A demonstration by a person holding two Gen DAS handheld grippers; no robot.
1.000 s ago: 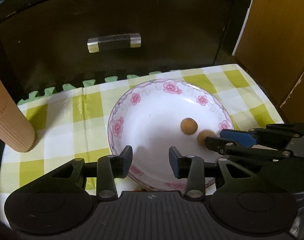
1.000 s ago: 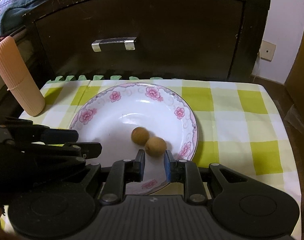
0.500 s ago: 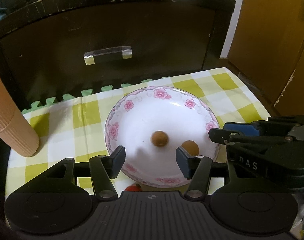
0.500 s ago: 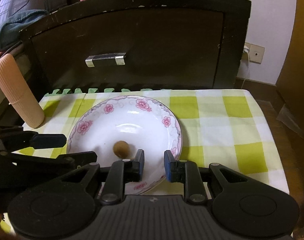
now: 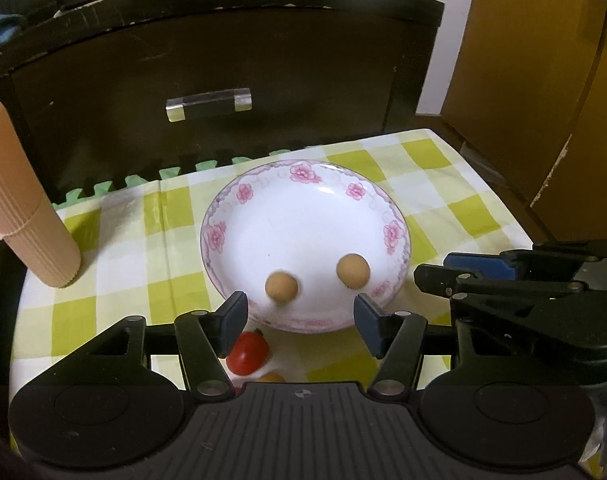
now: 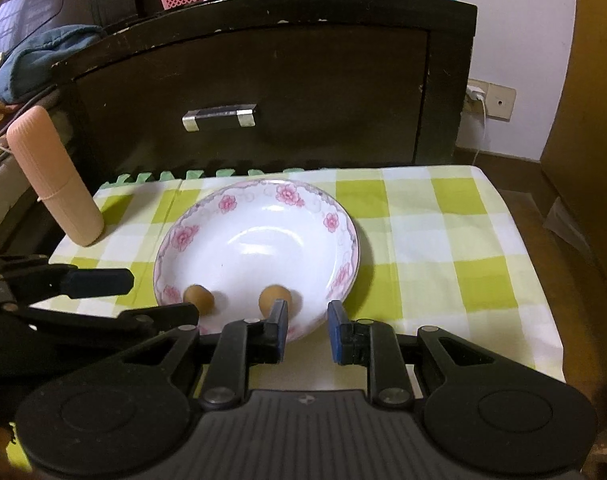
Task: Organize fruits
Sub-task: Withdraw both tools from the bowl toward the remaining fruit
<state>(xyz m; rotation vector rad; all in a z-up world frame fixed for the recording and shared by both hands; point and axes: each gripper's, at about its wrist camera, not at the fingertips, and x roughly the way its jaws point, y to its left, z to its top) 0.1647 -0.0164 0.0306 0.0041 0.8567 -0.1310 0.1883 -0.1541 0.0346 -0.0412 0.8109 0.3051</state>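
Observation:
A white plate with pink flowers sits on the checked cloth. Two small brown round fruits lie in its near part, one on the left and one on the right. A red cherry tomato and an orange fruit lie on the cloth below the plate's near rim, between my left gripper's fingers. My left gripper is open and empty, above the plate's near rim. My right gripper is open and empty at the plate's near right rim; it also shows in the left wrist view.
A ribbed peach cylinder stands at the cloth's left edge. A dark drawer front with a metal handle rises behind the table. A brown cabinet stands to the right. The yellow and white cloth extends to the right of the plate.
Both grippers have pulled back from the plate and risen. The right gripper has let go of the second brown fruit, which now lies in the plate. The tomato has come into view.

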